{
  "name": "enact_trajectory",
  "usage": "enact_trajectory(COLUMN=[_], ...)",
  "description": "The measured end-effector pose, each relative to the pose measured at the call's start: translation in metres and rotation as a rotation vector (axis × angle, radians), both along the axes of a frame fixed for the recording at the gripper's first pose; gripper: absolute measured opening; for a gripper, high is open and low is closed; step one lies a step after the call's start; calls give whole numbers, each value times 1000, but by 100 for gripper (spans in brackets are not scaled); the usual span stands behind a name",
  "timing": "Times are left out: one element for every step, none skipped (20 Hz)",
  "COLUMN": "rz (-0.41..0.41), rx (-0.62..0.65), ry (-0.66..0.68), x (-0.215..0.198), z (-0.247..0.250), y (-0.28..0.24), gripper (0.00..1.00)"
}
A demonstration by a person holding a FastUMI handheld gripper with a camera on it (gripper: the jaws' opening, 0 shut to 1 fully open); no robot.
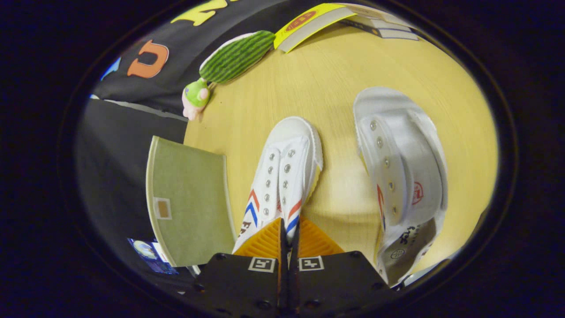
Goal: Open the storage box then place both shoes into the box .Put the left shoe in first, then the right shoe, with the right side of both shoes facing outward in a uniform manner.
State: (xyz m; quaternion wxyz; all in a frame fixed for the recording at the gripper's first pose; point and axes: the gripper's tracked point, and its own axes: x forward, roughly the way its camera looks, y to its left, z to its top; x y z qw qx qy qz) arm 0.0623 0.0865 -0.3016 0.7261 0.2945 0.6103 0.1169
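A green striped toy (236, 56) shaped like a cucumber is lying near the back edge of the wooden table (318, 84), with its little round green head and pink feet hanging just over the side. A book (309, 22) with a yellow cover is sitting at the far end of the table, and some other flat books (382, 24) are lying just beside it.

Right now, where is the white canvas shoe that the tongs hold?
The white canvas shoe is pinched between the tongs, over the wooden table, with the green box lid on one side and the second white shoe on the other.
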Motion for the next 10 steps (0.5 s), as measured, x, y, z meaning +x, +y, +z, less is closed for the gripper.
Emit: enact_trajectory(rz=[-7, -20, -27, -37, -45, -41, -44, -29, -9, 13], rx=[6, 19, 38, 59, 77, 91, 110, 129, 146, 162], ry=[-19, -39, -55, -71, -84, -92, -100, -111, -137, -161], x=[1, 2, 2, 1, -2, -13, -20, -30, -37, -42], z=[5, 14, 24, 38, 56, 75, 93, 116, 138, 157], y=[0, -1, 0, 4, 10, 13, 19, 31, 43, 55], gripper=[6, 6, 6, 6, 6, 6, 6, 6, 6, 6])
